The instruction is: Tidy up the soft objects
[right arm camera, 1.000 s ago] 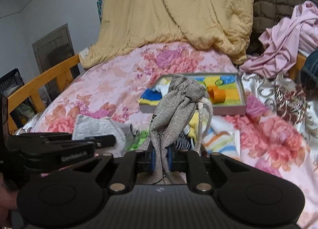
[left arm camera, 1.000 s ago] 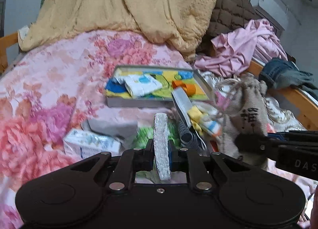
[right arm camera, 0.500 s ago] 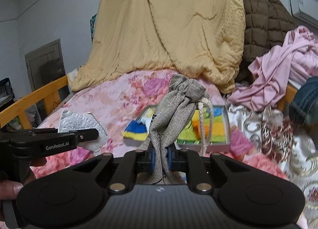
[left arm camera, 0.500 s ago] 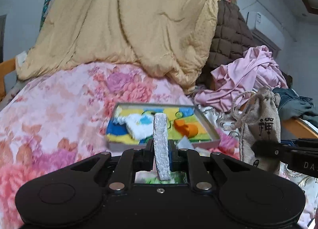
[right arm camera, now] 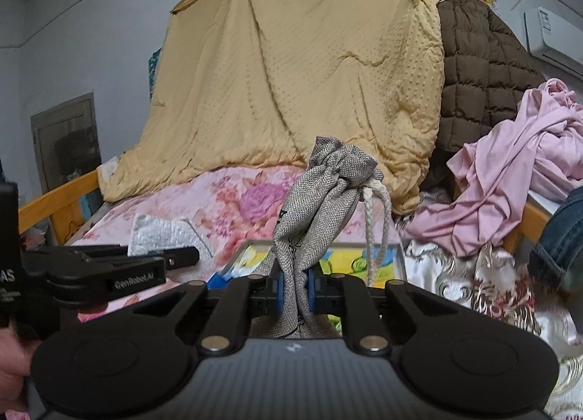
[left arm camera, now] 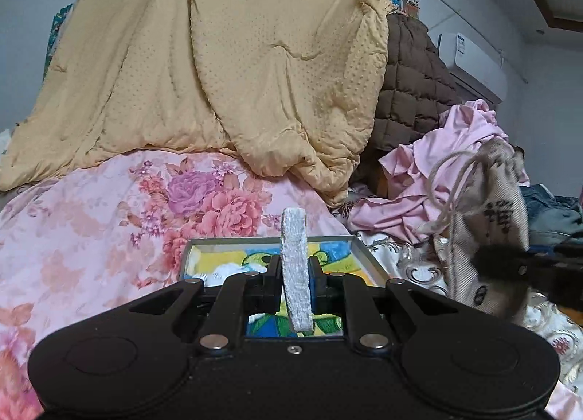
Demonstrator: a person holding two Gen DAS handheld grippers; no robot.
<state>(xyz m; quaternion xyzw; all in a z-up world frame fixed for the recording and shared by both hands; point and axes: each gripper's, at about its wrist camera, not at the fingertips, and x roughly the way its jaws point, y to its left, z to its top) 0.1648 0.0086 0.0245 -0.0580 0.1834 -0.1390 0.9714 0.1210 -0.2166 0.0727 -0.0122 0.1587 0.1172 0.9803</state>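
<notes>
My left gripper (left arm camera: pixel 295 270) is shut on a grey-white fuzzy cloth (left arm camera: pixel 294 259), held edge-on above the colourful shallow tray (left arm camera: pixel 368 256) on the flowered bed. From the right wrist view the same cloth (right arm camera: pixel 164 236) shows flat in the left gripper (right arm camera: pixel 182 256). My right gripper (right arm camera: pixel 294 287) is shut on a grey woven drawstring pouch (right arm camera: pixel 320 194) with a white cord, lifted over the tray (right arm camera: pixel 399 256). In the left wrist view the pouch (left arm camera: pixel 488 234) hangs at the right.
A yellow quilt (left arm camera: pixel 226 66) is heaped at the back, a brown padded jacket (right arm camera: pixel 481 81) and pink clothes (right arm camera: pixel 517 179) at the right. Jeans (left arm camera: pixel 550 216) lie at the far right. A wooden bed rail (right arm camera: pixel 58 208) runs on the left.
Both grippers have risen and moved forward with their loads; the tray now sits close below them and the items on the near bed have dropped out of view.
</notes>
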